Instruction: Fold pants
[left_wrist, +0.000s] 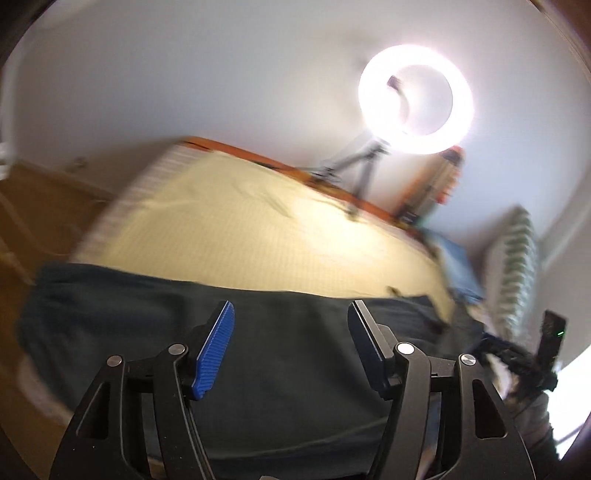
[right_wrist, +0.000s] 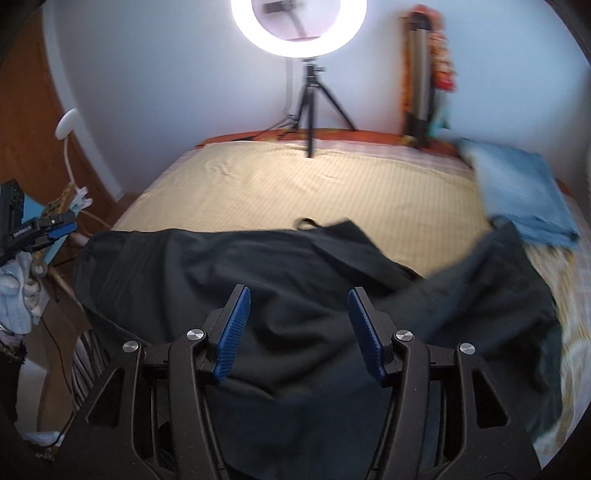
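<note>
Dark pants lie spread and rumpled across the near part of a bed with a yellow sheet. One part of them reaches toward the right. In the left wrist view the pants fill the lower half, blurred. My left gripper is open and empty above the pants. My right gripper is open and empty above the pants' middle. The left gripper also shows at the left edge of the right wrist view.
A lit ring light on a tripod stands at the bed's far edge. Folded blue cloth lies at the right of the bed. A striped pillow is at the right. Wooden furniture and cables are left of the bed.
</note>
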